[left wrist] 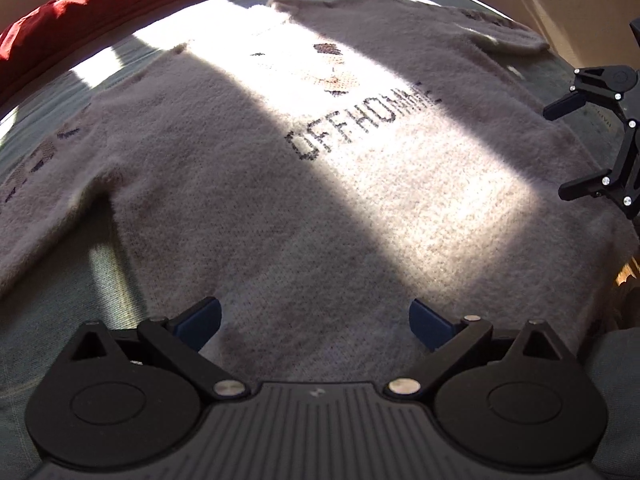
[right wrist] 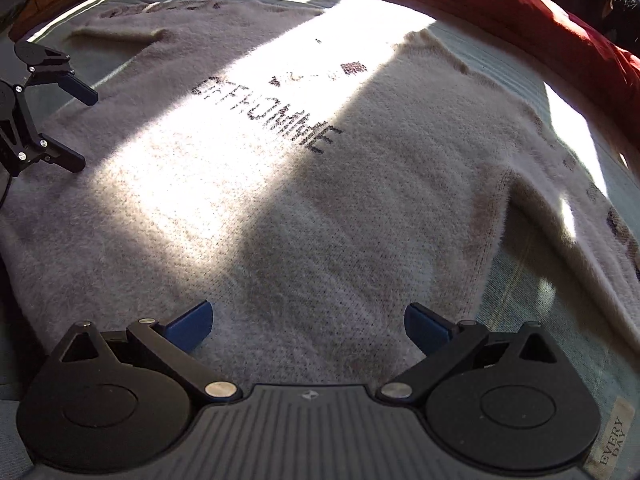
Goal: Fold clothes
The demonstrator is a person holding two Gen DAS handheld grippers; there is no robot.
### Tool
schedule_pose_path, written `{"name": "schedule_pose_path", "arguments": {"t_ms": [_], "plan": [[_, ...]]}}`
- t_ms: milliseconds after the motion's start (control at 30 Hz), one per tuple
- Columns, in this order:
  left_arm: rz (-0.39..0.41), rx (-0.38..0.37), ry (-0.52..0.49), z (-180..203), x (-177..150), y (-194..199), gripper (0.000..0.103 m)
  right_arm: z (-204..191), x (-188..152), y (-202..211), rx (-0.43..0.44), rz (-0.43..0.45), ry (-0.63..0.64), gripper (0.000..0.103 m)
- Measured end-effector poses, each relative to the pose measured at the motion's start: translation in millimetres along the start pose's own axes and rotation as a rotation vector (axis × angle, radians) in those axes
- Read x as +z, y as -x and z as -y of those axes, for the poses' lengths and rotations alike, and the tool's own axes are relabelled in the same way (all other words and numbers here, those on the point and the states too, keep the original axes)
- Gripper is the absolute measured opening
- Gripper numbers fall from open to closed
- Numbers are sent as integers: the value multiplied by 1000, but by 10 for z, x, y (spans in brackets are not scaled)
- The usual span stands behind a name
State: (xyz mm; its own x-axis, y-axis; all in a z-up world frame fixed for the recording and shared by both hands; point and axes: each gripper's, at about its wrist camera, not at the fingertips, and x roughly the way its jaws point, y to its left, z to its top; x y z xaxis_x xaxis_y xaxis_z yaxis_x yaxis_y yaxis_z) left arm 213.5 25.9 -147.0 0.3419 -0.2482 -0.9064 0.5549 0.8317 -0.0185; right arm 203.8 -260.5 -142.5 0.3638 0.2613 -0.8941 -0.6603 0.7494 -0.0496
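Your left gripper (left wrist: pixel 314 322) sits over the hem end of the grey knit sweater (left wrist: pixel 280 200), jaws spread wide, nothing between them. Your right gripper (right wrist: pixel 308 326) is the same: wide apart, empty, fuzzy knit right under and ahead of the blue fingertips (right wrist: pixel 190 326).

The sweater lies flat, front up, on a teal bedcover (right wrist: pixel 532 304). Its long axis runs straight away from both grippers, hem nearest you, neckline at the far end. One sleeve (left wrist: pixel 48 216) goes out to the left of your left gripper; the other sleeve (right wrist: pixel 580 216) goes out right of your right gripper, angling back toward you.

Chest lettering (right wrist: pixel 276 114) reads roughly "OFFHOMME", dark knit-in letters, partly washed out by a sun stripe; small dark motif above it, unreadable. A fabric label (right wrist: pixel 612 436) at the bedcover edge beside your right gripper reads "EVERY DAY".

A red blanket (left wrist: pixel 80 4) lies beyond the neckline. Each gripper shows at the edge of the other's view.
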Motion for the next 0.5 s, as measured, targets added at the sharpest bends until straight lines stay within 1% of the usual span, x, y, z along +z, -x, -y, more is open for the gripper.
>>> {"name": "schedule_pose_path", "arguments": {"t_ms": [67, 100, 167, 267, 367, 400, 433, 500], "plan": [[0, -17, -48, 68, 13, -27, 99, -129, -35, -76, 24, -51, 77, 103], [-1, -26, -72, 101, 20, -40, 99, -151, -75, -108, 31, -69, 89, 103], [-2, -38, -109, 131, -11, -54, 100, -126, -211, -99, 42, -76, 69, 103], [-17, -46, -123, 77, -126, -24, 102, -44, -359, -32, 49, -132, 33, 103], [-34, -46, -125, 58, -138, 4, 102, -78, -419, 51, 57, -174, 115, 103], [-41, -42, -128, 65, -117, 11, 101, -103, -401, 78, 58, -181, 149, 103], [-33, -34, -130, 75, -85, 29, 101, -116, -342, 98, 57, -161, 164, 103], [-1, -16, -131, 94, -6, 75, 97, -127, -201, 132, 53, -101, 174, 103]]}}
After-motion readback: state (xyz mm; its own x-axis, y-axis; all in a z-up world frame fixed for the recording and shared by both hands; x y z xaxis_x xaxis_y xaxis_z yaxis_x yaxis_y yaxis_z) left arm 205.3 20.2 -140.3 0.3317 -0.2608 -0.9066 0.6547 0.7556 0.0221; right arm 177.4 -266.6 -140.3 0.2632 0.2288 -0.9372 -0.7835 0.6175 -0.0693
